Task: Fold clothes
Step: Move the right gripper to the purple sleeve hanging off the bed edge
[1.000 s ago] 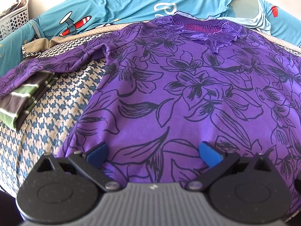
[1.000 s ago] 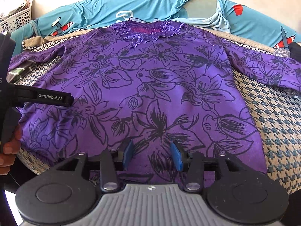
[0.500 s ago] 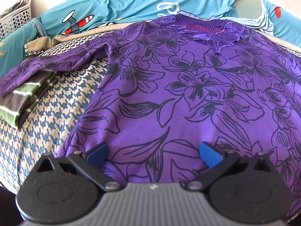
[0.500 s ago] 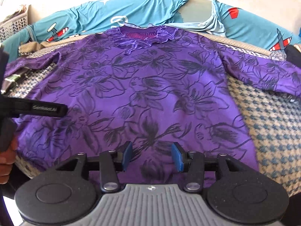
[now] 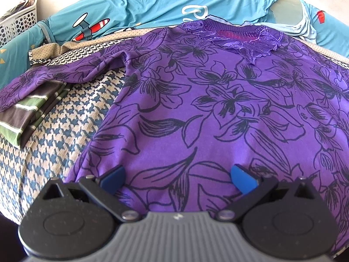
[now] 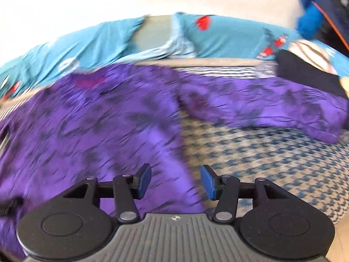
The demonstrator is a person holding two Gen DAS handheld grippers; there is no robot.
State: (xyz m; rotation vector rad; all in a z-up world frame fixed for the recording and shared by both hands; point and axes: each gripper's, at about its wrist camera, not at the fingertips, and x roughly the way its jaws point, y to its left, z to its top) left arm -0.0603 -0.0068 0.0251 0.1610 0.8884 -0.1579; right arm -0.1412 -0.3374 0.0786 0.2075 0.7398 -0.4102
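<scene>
1. Two views cover this moment; the left wrist one comes first. The left gripper (image 5: 177, 178) hovers with its jaws spread wide and nothing between the blue pads (image 5: 113, 179), just above the hem of the purple floral top (image 5: 218, 109).
2. That top lies flat and face up on the houndstooth bed cover (image 5: 65, 131), its long axis running straight away from the jaws, hem nearest and lace neckline (image 5: 235, 38) farthest.
3. Its left sleeve (image 5: 54, 76) stretches out sideways, the cuff resting on a folded striped garment (image 5: 28, 113) at the bed's edge.
4. A white perforated basket (image 5: 17, 24) stands at the far left; something lies in its top, too small to identify.
5. Teal printed bedding (image 5: 152, 4) runs behind the neckline.
6. The right wrist view is heavily motion-blurred. The right gripper (image 6: 176, 182) has its jaws partly apart and opening, empty, with the top's right side edge (image 6: 183, 174) passing beneath the gap.
7. From these jaws the body of the top spreads to the left, while the right sleeve (image 6: 272, 111) lies ahead and to the right, its long axis across the view, cuff towards a dark garment (image 6: 305, 72).
8. Judging by this layout, the right hand is nearer that sleeve, and the next fold probably depends on reaching it from the cuff side and carrying it over the body.
</scene>
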